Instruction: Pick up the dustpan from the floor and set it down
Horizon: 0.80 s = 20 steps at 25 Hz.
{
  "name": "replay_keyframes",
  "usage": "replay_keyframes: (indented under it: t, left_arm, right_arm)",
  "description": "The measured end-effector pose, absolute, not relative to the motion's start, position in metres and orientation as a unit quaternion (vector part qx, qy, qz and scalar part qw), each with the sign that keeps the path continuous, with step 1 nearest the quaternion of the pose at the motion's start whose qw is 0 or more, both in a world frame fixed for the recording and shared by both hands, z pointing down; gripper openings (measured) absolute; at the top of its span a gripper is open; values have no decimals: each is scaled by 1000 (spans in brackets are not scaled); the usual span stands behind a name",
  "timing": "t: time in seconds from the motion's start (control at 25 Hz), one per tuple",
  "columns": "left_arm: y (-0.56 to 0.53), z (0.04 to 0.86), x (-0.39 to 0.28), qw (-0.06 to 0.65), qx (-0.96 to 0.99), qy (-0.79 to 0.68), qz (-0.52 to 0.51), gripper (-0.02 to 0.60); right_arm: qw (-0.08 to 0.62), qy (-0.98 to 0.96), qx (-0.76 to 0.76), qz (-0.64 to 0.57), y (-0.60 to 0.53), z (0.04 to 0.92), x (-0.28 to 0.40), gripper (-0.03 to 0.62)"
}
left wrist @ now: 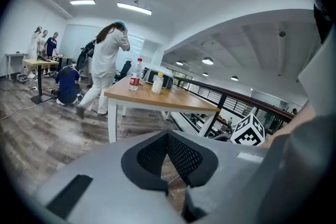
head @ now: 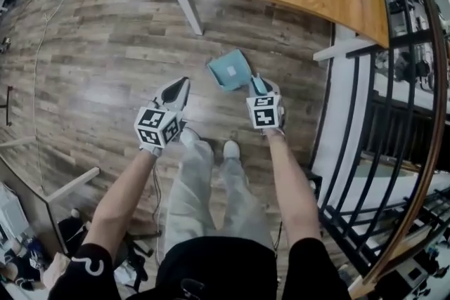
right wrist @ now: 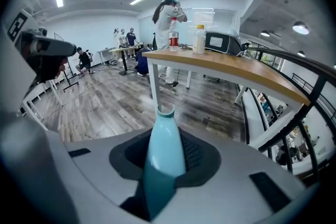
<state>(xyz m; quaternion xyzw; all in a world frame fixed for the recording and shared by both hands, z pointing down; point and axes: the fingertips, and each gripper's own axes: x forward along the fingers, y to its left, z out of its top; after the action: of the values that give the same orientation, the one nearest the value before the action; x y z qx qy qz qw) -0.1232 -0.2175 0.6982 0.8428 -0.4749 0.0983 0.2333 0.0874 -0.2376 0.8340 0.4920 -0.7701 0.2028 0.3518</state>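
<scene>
**Left side.** Left gripper (head: 176,90): jaws clenched tip to tip, with nothing between them. Held low over the wooden floor (head: 105,60), beside the person's left leg. No part in the grasp; keep it clear.

**Centre.** Dustpan (head: 229,69): light blue, its pan just ahead of both grippers and nearer the right one, short of the counter leg (head: 188,10). Seen from the head view, seemingly just clear of the floor, though contact between the pan and the boards cannot be settled from above.

**Right side.** Right gripper (head: 259,85): jaws grasping the dustpan handle (right wrist: 164,147), with the pads pressed on both flanks. Hollow end of the handle projecting past the jaw tips, toward the counter (right wrist: 231,68). Dark railing (head: 373,123) close on the right.

**Step in hand (judged).** Pick-up done; set-down under way, with the dustpan carried low and not yet released.

**Next move (judged).**
1. Bring the pan flat onto open floor, short of the counter leg and away from the railing.
2. Confirm that the pan rests on the boards before easing the grasp; otherwise expect a drop or a tip-over.
3. Release the right jaws fully, then withdraw back along the handle without dragging it.
</scene>
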Motion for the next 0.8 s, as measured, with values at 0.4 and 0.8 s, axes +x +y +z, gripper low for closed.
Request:
replay_keyframes:
  t: [0.4,0.8]
  left_arm:
    - [-231,729,-142,239,841,-471,113,-3]
    - [-229,745,-143,246,841,-466,125,-3]
  right_arm:
    - [368,-762,493,204,-221,882,73,91]
    - [365,-765,479,229,-205,889,64,119]
